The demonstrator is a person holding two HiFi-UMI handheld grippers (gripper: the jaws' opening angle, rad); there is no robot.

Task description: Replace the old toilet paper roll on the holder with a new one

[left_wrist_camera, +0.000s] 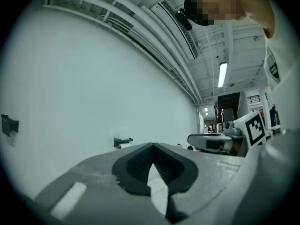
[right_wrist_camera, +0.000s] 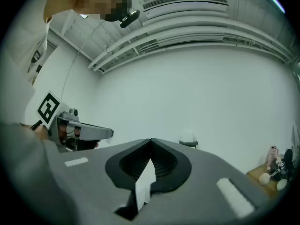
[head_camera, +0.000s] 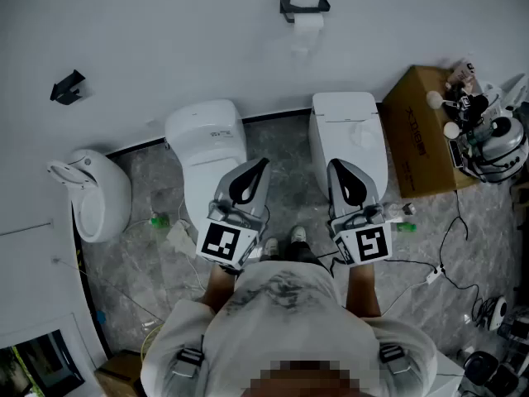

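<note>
L gripper [head_camera: 261, 165] & R gripper [head_camera: 335, 167] both shut, empty; holder [head_camera: 304, 5] w/ roll [head_camera: 308, 25] lay well ahead, axis crosswise; R gripper seemed nearer.

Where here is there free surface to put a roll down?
Bare: the floor strip between the left toilet and the right toilet, plus the right one's tank top. Crowded: the cardboard box holds clutter at its right end, and cables trail nearby.
</note>
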